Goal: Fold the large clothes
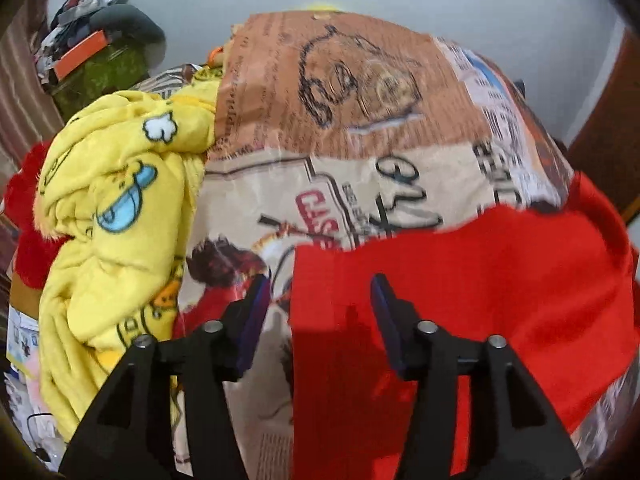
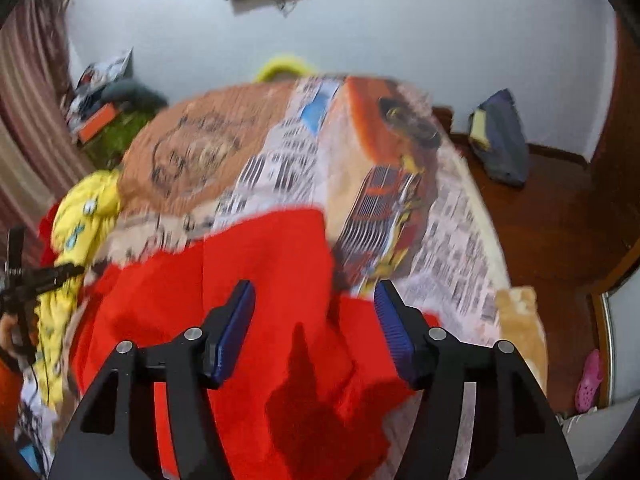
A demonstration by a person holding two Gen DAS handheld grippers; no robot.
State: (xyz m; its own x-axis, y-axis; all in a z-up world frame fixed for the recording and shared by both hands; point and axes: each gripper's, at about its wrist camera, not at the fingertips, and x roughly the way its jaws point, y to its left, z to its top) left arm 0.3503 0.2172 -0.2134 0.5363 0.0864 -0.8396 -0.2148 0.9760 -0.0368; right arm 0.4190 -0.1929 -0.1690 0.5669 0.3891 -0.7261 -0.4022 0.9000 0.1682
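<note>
A large red garment (image 1: 460, 288) lies spread on a bed with a printed sheet (image 1: 340, 128). My left gripper (image 1: 318, 292) hangs just above the garment's left edge, jaws open, nothing between its blue pads. In the right wrist view the same red garment (image 2: 256, 280) covers the near part of the printed sheet (image 2: 448, 248). My right gripper (image 2: 314, 300) stands open over its rumpled right part, with no cloth pinched. The left gripper (image 2: 40, 276) shows at the far left edge of that view.
A crumpled yellow cartoon blanket (image 1: 112, 216) is heaped at the bed's left side, with red plush (image 1: 28, 216) beside it. Clutter and boxes (image 1: 88, 56) sit in the far left corner. Right of the bed is wooden floor (image 2: 560, 220) with a blue bag (image 2: 500, 136) and a pink shoe (image 2: 590, 380).
</note>
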